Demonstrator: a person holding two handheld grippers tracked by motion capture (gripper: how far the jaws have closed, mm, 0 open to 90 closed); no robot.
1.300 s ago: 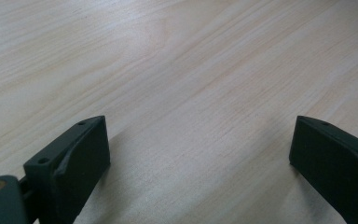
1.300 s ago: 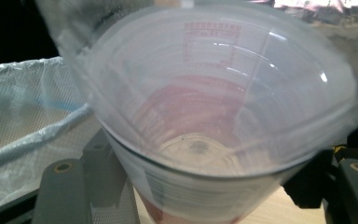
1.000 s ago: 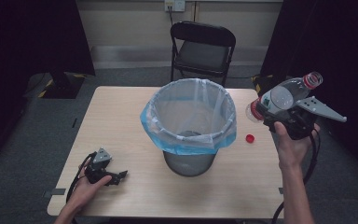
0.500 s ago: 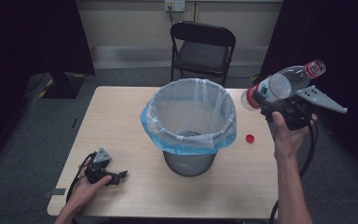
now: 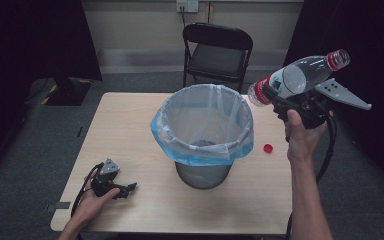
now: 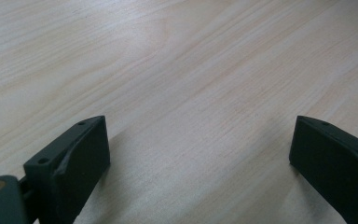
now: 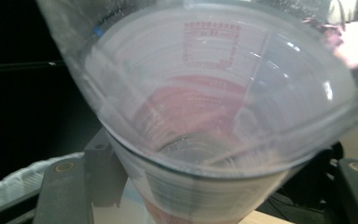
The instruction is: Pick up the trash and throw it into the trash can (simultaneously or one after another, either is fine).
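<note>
**Bottle held up beside the bin, ready to go in**

The right gripper (image 5: 280, 97) has its jaws clenched around an empty clear plastic bottle (image 5: 300, 75), held in the air to the right of the bin and above the tabletop (image 5: 130, 125). The bottle lies tilted: one red-banded end points down toward the bin's rim, the other up and away to the right. In the right gripper view the transparent bottle (image 7: 214, 116) sits close against the lens, between the two black jaws.

A small red cap (image 5: 268, 148) lies on the tabletop just right of the bin, below the raised hand. The bin (image 5: 202, 172) stands in the middle of the tabletop, lined with a blue-edged bag (image 5: 167, 135), its mouth wide open.

The left gripper (image 5: 111, 182) rests low at the near left corner, well apart from all this; its jaws stand released with nothing but bare wood between them.

I judge this to be the carry step: bottle picked up, not yet over the opening. The next move calls for bringing it left until it hangs above the bag's mouth, then letting the jaws go. The bottle's length matters, since an end catching the rim could tip it back out.
</note>
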